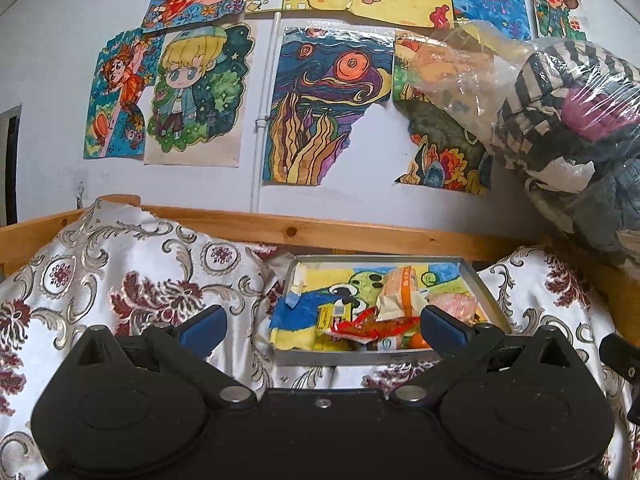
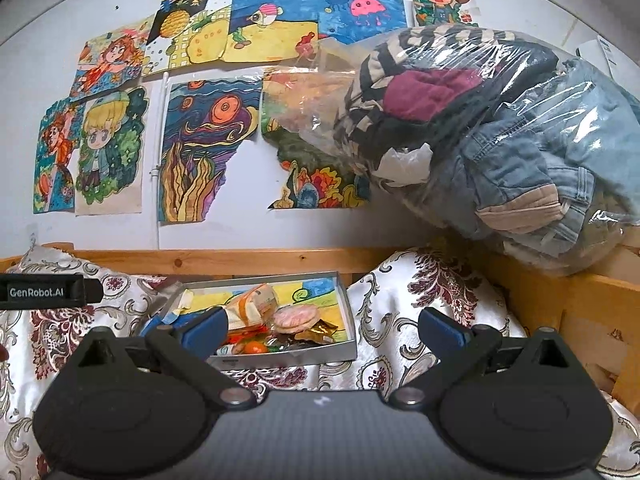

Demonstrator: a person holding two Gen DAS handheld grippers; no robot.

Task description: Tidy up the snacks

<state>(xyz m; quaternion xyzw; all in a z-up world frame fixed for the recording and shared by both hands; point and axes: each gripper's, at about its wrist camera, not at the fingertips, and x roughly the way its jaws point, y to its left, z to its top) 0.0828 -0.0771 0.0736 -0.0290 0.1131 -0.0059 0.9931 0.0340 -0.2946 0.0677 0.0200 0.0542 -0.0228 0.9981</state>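
Observation:
A shallow grey tray (image 1: 486,294) lined with a coloured drawing lies on the patterned bedcover, holding several snack packets. An orange-and-white wafer pack (image 1: 398,294) stands on the heap, with a red wrapper (image 1: 360,328) and a yellow packet (image 1: 326,326) below it. In the right wrist view the same tray (image 2: 347,312) shows a pink round cracker pack (image 2: 295,318) and a small orange (image 2: 256,348). My left gripper (image 1: 322,326) hangs open in front of the tray's near edge, with nothing between its blue fingers (image 1: 204,326). My right gripper (image 2: 322,328) is open too, empty, over the tray's right end.
A wooden bed rail (image 1: 320,230) runs behind the tray under a wall covered in drawings. A clear plastic bag of clothes (image 2: 500,132) rests on the rail at the right. The floral bedcover (image 1: 120,280) bulges left and right of the tray. The other gripper's black body (image 2: 44,292) shows at left.

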